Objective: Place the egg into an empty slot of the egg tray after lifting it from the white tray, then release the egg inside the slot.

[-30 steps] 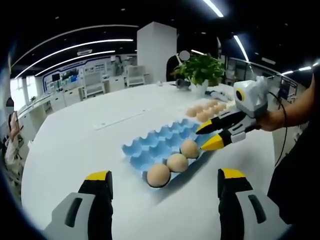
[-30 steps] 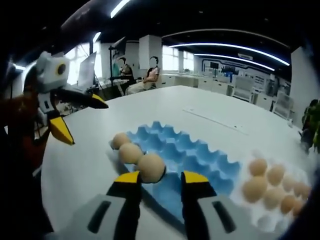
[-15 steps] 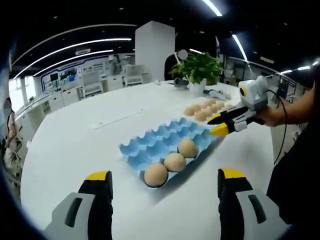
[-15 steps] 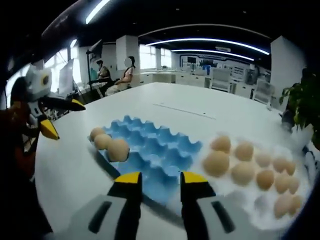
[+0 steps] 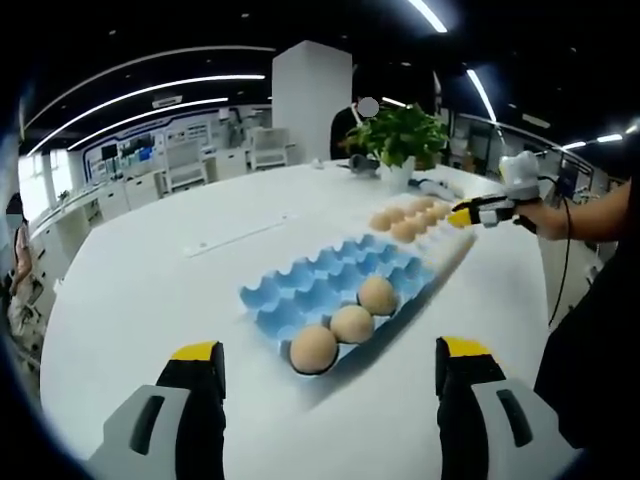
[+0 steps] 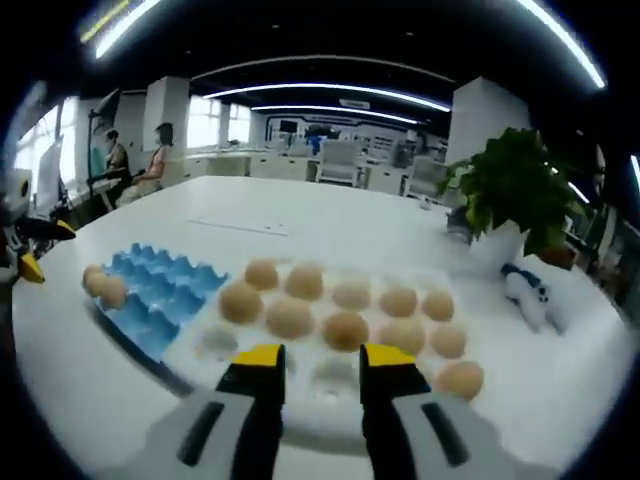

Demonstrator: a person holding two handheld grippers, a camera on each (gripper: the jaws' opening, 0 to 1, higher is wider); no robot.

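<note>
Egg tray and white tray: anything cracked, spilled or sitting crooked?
Nothing stands out. The blue egg tray holds three eggs seated in one edge row, and the white tray eggs look whole. Both grippers, right and left, are open and empty.

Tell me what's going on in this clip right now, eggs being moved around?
A person holds a gripper in each hand and is moving eggs from a white tray into a blue egg tray. Three eggs already sit in a row along one edge of the blue tray. The right gripper is open and empty over the near edge of the white tray, which holds about ten eggs. The left gripper is open, empty and apart from the blue tray.
</note>
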